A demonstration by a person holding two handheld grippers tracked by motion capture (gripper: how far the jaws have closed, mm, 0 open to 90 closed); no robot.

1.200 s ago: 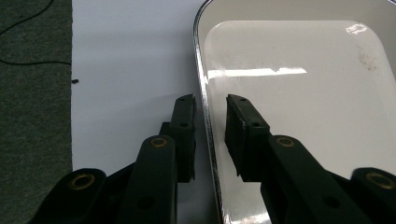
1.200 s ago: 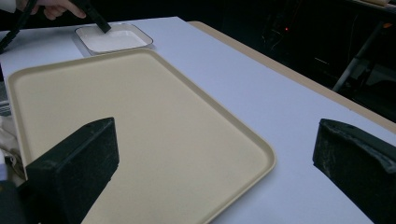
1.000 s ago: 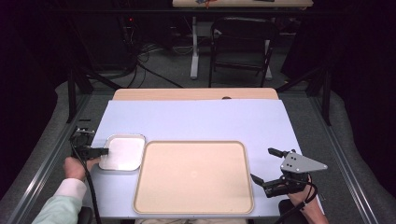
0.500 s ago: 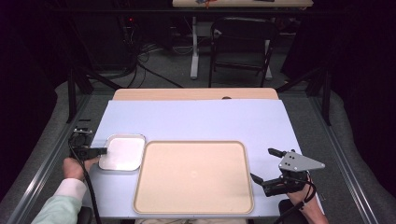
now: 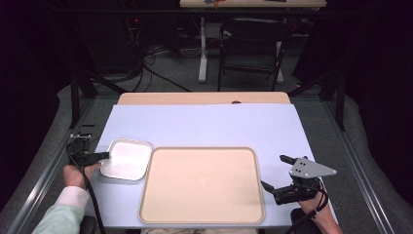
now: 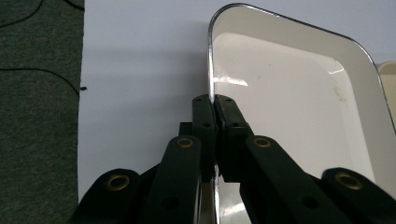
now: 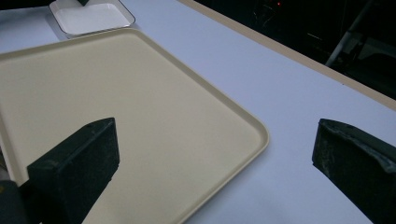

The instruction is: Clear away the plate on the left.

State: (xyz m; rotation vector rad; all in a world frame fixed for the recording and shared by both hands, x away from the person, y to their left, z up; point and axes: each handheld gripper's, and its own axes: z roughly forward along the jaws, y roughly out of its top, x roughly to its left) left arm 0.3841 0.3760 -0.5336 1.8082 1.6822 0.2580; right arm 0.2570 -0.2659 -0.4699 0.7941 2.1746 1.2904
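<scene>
1. Left claw (image 6: 214, 109) has just been closing; it now pinches the rim of the white dish (image 5: 127, 158), a hold fit for lifting or dragging.
2. Dish lies at 9 o'clock of the beige tray (image 5: 202, 183), touching it.
3. Right claw (image 5: 272, 173) is wide, empty, waiting at the tray's 3 o'clock.
4. Bench (image 5: 204, 122): pale blue sheet, bare elsewhere; dark room, grey carpet, chair (image 5: 253, 44) at 12 o'clock.

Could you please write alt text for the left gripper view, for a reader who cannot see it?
The left gripper has its two black fingers shut on the rim of a white dish, which sits on a pale blue mat. Dark carpet runs along the left edge, and a corner of the beige tray shows at the right.
</scene>
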